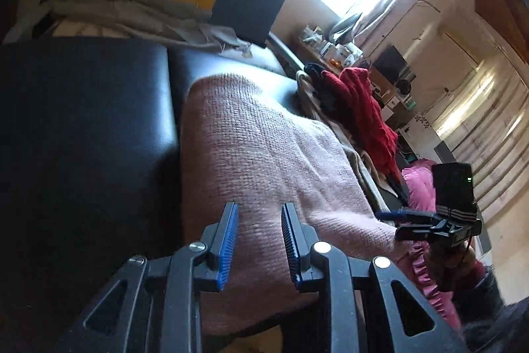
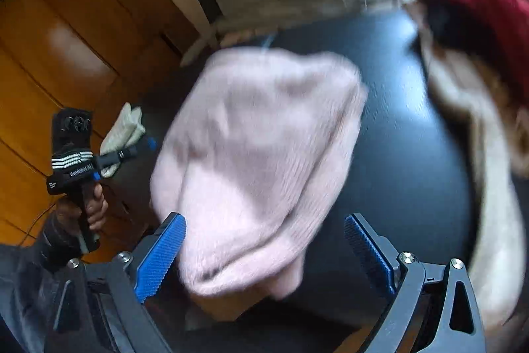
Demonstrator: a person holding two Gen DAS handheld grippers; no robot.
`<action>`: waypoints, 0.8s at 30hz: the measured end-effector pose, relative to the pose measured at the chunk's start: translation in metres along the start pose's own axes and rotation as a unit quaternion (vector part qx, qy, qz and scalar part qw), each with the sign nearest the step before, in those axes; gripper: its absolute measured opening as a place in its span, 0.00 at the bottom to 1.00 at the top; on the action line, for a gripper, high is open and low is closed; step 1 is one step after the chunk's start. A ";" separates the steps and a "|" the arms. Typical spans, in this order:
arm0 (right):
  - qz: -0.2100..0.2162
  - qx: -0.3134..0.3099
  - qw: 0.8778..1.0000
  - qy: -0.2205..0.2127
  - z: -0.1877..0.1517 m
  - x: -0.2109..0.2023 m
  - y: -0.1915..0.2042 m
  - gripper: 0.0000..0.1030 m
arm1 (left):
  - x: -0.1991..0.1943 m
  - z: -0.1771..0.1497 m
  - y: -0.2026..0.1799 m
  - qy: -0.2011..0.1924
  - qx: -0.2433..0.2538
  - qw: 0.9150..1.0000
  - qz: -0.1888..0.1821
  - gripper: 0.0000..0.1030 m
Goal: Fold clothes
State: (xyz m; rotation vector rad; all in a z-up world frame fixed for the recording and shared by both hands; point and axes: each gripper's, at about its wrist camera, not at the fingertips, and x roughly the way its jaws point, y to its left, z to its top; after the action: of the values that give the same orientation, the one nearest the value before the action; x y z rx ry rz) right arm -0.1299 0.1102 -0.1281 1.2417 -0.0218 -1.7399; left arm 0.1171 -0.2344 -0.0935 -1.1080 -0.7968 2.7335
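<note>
Left wrist view shows the black leather seat [image 1: 86,128] as the biggest surface, with the pink knitted sweater [image 1: 264,154] spread over its right part, already compact and rounded, maybe folded at least once. Could be a fold just laid down, or a garment waiting for another fold; cannot decide from this moment. Further to the right, a heap of other clothes, with a red garment [image 1: 363,108] on top. For a good fold: better to grip only at an edge, keep both sides level, and press the thick knit flat so no bulge remains.

Left gripper [image 1: 259,240] hangs close over the near end of the sweater, fingers a little apart, nothing clamped. Right gripper [image 2: 264,253] stands wide apart, with the near edge of the sweater [image 2: 258,161] between the two blue pads [image 2: 162,257], without visible contact. Much blur in the right wrist view.
</note>
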 end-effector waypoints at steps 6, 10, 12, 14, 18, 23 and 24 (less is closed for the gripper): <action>0.022 0.039 0.998 0.033 -0.022 0.022 0.015 0.63 | 0.006 -0.009 0.000 -0.011 0.028 0.999 -0.024 0.25; -0.032 0.019 0.998 0.060 -0.032 0.032 0.020 0.19 | 0.019 -0.020 -0.016 -0.004 0.084 0.996 -0.030 0.26; -0.057 0.013 0.995 0.075 -0.040 0.036 0.018 0.17 | 0.035 -0.032 -0.021 0.035 0.134 0.990 -0.001 0.25; -0.081 0.006 0.993 0.091 -0.048 0.040 0.017 0.17 | 0.055 -0.053 -0.019 0.092 0.172 0.981 0.020 0.25; -0.117 -0.003 0.987 0.114 -0.060 0.045 0.014 0.26 | 0.051 -0.059 -0.020 0.082 0.198 0.976 0.026 0.25; -0.083 0.030 0.994 0.070 -0.051 0.010 0.002 0.60 | 0.035 -0.044 -0.024 0.081 0.186 0.979 0.006 0.25; -0.074 0.036 0.995 0.051 -0.046 -0.002 -0.001 0.67 | 0.030 -0.041 -0.024 0.072 0.181 0.981 0.001 0.25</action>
State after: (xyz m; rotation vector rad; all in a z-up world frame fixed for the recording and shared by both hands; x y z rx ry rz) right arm -0.0961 0.1338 -0.1495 1.4148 0.0685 -1.8126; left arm 0.1199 -0.1875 -0.1252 -1.2002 -0.2621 2.6162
